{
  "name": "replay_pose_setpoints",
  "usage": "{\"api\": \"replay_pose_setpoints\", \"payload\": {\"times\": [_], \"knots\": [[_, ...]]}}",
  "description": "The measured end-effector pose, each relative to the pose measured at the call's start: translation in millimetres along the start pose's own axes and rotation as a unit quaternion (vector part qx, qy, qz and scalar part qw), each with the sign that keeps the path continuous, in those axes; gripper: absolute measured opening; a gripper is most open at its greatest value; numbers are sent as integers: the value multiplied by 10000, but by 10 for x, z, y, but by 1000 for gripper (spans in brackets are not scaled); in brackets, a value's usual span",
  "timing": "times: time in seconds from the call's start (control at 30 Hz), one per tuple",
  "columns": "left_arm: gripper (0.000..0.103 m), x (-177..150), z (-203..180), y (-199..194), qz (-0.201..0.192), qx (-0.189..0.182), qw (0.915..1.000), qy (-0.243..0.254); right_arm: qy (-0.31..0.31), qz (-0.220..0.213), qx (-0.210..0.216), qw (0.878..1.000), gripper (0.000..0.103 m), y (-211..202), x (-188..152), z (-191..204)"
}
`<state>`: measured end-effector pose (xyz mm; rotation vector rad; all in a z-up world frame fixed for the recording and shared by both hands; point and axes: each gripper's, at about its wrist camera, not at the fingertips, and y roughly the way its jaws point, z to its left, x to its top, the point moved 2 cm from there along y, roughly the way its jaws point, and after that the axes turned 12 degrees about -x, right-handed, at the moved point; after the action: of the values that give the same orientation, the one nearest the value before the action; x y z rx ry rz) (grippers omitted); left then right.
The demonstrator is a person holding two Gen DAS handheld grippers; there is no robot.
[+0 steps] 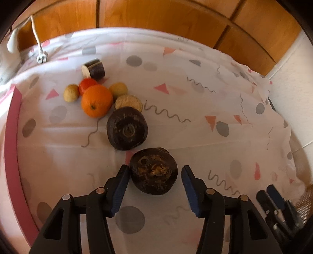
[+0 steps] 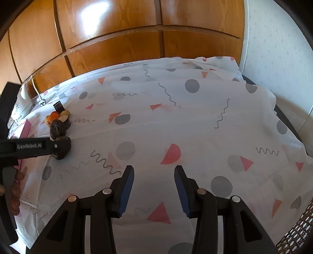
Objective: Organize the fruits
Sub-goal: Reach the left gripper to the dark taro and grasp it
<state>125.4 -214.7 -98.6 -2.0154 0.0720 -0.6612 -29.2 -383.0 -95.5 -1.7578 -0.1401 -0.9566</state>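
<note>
wooden cabinet doors (image 2: 109, 35) | white wall (image 2: 277, 48) | patterned tablecloth (image 2: 195, 121)

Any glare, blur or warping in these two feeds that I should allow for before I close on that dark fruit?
Left wrist view: sharp on the near dark fruit between the left gripper fingers; fisheye curves the tablecloth edges and darkens the corners. Right wrist view: strong glare on the wooden cabinet; the fruits are small at the left edge.

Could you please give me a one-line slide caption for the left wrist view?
Left tongs straddle the nearer dark round fruit on the patterned white tablecloth, right pad not yet touching.
</note>
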Motion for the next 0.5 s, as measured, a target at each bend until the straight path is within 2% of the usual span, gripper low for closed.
{"api": "replay_pose_setpoints", "payload": {"times": [0.17,0.4,0.5], "knots": [[47,-148,36,-152,-76,-201,9997,133,51,81,-20,10000,44,49,-22,-23],[48,-478,144,-588,-308,-102,9986,423,22,134,-43,9999,43,75,-45,16],[48,-583,192,-759,-423,-171,9981,420,-29,169,-47,9998,43,80,-66,53]]}}
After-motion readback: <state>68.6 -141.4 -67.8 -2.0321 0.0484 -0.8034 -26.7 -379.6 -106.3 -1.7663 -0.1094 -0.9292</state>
